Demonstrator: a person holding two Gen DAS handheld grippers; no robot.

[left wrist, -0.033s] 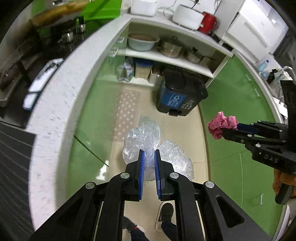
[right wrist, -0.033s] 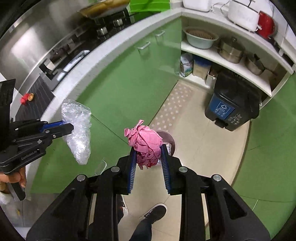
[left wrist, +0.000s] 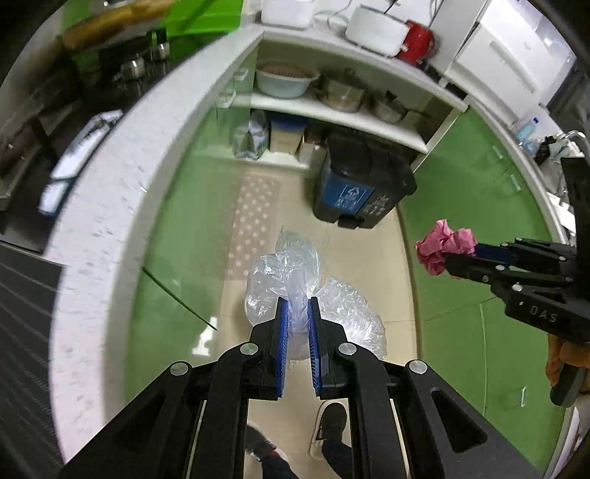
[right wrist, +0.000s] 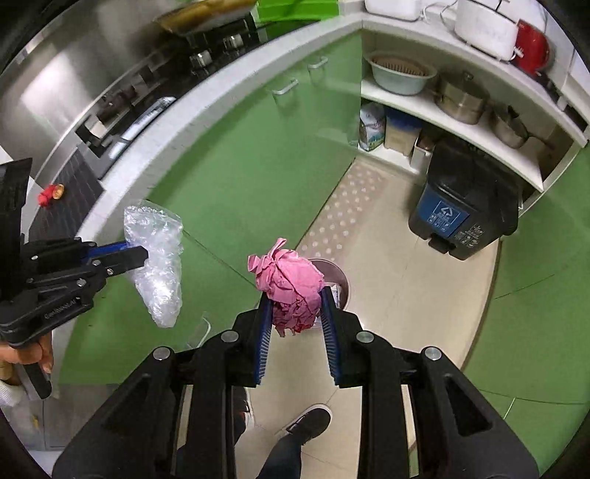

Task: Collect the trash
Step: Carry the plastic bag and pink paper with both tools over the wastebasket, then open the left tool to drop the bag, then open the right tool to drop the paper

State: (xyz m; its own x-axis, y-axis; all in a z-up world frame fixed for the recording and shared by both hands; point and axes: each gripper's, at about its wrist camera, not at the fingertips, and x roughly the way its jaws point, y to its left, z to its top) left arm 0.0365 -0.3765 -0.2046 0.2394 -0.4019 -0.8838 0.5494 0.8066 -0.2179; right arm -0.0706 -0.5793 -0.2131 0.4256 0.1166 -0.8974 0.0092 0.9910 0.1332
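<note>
Left claw (left wrist: 295, 309) pinches the clear plastic bag (left wrist: 284, 280); right claw (right wrist: 297, 298) clamps the pink paper wad (right wrist: 291, 287). Both should probably travel steadily, grips firm, to the black bin (right wrist: 468, 206).

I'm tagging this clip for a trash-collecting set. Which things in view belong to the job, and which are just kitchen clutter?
Part of the job:
- clear plastic bag, gripped by the left gripper
- pink crumpled paper, gripped by the right gripper
- dark trash bin on the floor
- small round bin beneath the paper

Just lying about:
- steel pots
- basin
- red kettle
- rice cooker
</note>
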